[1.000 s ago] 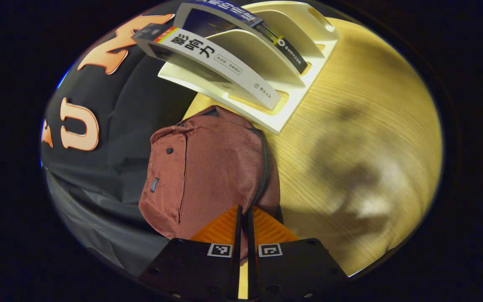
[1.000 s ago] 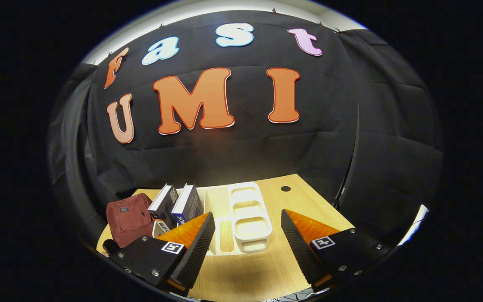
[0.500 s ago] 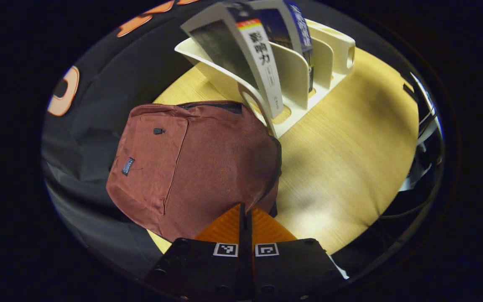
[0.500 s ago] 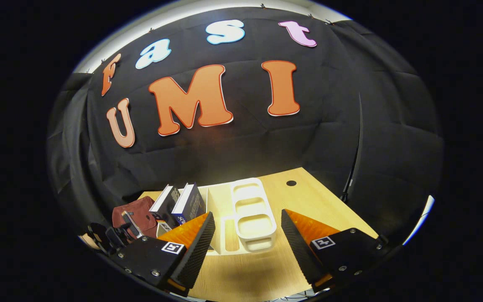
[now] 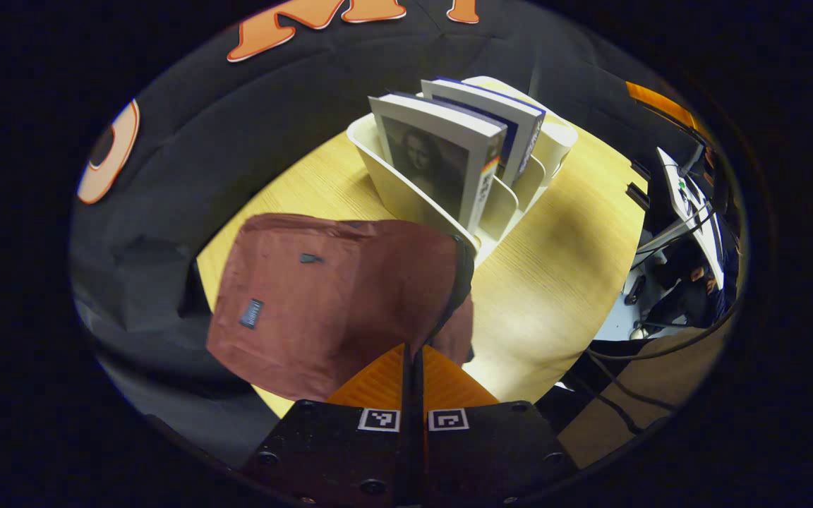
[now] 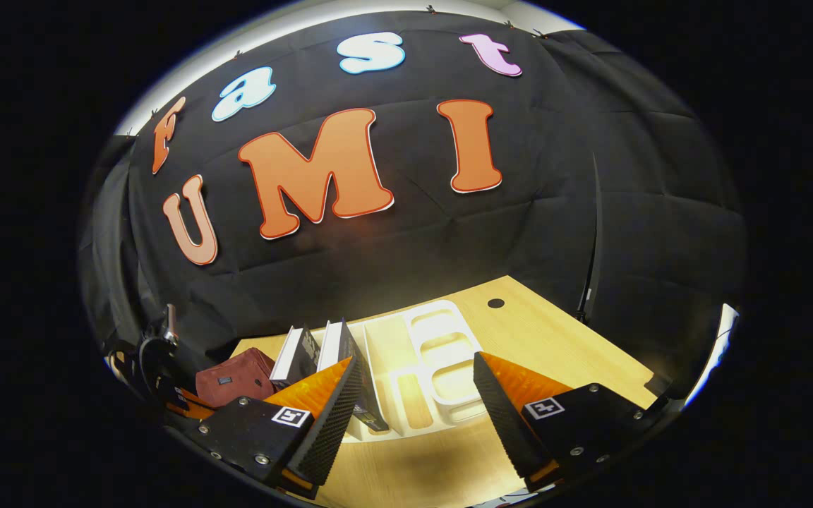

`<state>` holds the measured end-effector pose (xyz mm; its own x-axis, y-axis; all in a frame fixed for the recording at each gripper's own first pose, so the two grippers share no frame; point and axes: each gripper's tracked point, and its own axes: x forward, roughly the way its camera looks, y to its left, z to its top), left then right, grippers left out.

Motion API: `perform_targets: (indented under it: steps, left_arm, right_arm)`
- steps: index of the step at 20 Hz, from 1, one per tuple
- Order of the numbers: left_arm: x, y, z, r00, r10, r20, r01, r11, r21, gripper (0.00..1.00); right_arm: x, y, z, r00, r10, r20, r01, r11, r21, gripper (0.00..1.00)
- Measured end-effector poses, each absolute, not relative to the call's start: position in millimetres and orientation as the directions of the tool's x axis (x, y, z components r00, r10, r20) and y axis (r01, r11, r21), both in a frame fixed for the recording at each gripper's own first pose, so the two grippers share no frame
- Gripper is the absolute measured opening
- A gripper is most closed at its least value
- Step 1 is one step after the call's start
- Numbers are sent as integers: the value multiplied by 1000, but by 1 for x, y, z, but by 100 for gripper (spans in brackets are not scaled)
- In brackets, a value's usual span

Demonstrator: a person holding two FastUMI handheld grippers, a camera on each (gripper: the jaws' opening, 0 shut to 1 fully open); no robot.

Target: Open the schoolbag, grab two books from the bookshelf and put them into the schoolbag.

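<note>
**Left gripper view, left to right**
- Schoolbag [image 5: 322,303]: dark red cloth, lower left of centre, lying on the desk [image 5: 576,261]. Its dark zipper line ran down its right edge at frame centre. No open mouth was visible, so the opening step was judged begun at most.
- Left hand-held gripper [image 5: 412,353]: bottom centre, fingers clenched together with their tips at the bag's right edge by the zipper. Whether a zipper pull sat between them could not be made out.
- Bookshelf [image 5: 406,197]: white divided rack, upper centre, just behind the bag. Two books [image 5: 449,159] stood upright in it side by side; neither was taken.
- Far right: cables and equipment beyond the desk edge, too distorted to identify.

**Right gripper view, left to right**
- Other gripper and the hand holding it: lower left edge, dark and partly cut off.
- Schoolbag [image 6: 230,381]: lower left, small, partly hidden.
- Books [image 6: 308,353]: in the rack, their lower parts hidden behind the near finger.
- Right hand-held gripper [image 6: 413,402]: bottom centre, fingers spread wide, holding nothing, above the desk in front of the bookshelf [image 6: 442,346].

**Remaining, by judgement:** the bag's opening, both book pickups, both placements.
</note>
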<state>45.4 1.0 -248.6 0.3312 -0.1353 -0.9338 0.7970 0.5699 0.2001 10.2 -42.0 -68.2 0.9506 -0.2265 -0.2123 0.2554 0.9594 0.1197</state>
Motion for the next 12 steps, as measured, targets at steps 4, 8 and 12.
perform_targets:
  steps: [4,8,12]
  left_arm:
    - [93,18,-201,396,-159,-905,816,513,267,0]
    - [138,32,-162,484,-175,-858,803,479,355,1]
    - [156,45,-153,501,-200,-842,798,485,359,1]
  right_arm:
    - [11,-11,-69,949,-240,-203,270,953,135,94]
    - [7,12,-73,942,-263,-210,288,952,100,94]
    - [4,33,-73,934,-255,-250,280,958,67,94]
